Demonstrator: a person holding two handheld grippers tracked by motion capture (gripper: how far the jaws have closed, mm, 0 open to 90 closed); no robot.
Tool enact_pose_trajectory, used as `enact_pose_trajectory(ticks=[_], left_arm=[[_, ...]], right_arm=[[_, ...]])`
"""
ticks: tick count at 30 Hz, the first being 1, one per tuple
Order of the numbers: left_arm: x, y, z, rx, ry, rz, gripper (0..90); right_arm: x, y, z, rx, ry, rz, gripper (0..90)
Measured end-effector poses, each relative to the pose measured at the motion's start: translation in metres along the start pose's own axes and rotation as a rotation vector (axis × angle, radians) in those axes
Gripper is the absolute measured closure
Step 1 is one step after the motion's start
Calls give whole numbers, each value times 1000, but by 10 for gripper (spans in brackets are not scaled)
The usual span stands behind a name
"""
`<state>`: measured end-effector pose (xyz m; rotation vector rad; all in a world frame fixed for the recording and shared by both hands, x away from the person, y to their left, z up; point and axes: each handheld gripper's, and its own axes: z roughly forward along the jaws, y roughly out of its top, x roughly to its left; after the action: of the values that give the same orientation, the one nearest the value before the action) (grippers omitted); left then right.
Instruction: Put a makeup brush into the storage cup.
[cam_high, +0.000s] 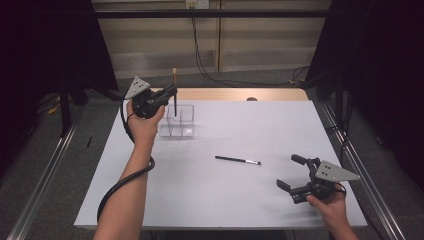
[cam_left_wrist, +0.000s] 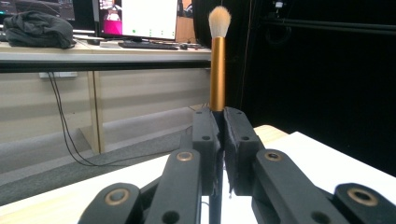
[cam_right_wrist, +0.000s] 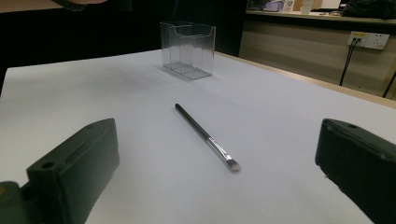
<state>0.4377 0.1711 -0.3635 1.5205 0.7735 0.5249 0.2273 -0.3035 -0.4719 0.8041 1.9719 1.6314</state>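
No readable text, label or number anywhere.
Monitor screen (cam_left_wrist: 140, 18) behind the table too blurred for reading; no visible print on the wall socket (cam_right_wrist: 368, 40), the clear box (cam_right_wrist: 187, 49) or the brushes.

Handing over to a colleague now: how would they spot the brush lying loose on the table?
Start at the white table and find the clear acrylic organizer near its far left. Nearer the person, mid-table, lies a thin black brush, flat and alone. Unlike the gold-handled makeup brush held upright in the left tongs, it is slim, dark, silver-tipped.
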Motion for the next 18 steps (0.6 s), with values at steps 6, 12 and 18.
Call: enact_pose_trajectory(ticks=[6,12,18], left_arm=[[5,0,0,5,19,7,840],[8,2,-1,-4,41,2,839],[10,2,-1,-9,59,0,839]], right_arm=[[0,0,0,-1,-1,1,0],[0,0,0,-1,-4,1,0],[0,0,0,0,-3,0,0]])
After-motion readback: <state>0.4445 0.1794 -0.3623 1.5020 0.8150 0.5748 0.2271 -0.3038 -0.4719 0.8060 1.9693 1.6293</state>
